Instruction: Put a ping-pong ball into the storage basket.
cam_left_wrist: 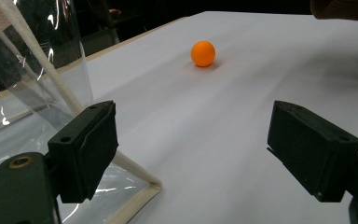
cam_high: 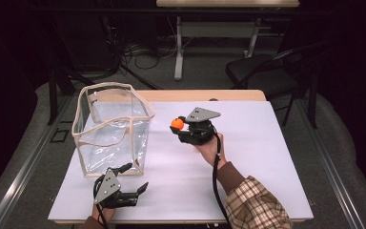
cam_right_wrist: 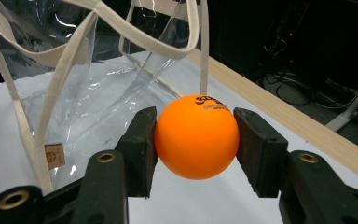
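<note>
While clamped between right gripper (cam_high: 181, 125) fingers (cam_right_wrist: 140, 149), orange ping-pong ball (cam_right_wrist: 196, 136) held above white tabletop (cam_high: 248, 157), just right of clear plastic tote bag (cam_high: 112, 129). Left gripper (cam_high: 136, 179) near bag's front corner, fingers (cam_left_wrist: 86, 149) spread wide, grasping nothing.

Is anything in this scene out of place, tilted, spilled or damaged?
Nothing stands out. The clear bag stands upright and open on the white table. The right gripper holds the orange ball cleanly between its jaws. The left gripper is open, beside the bag's corner.
</note>
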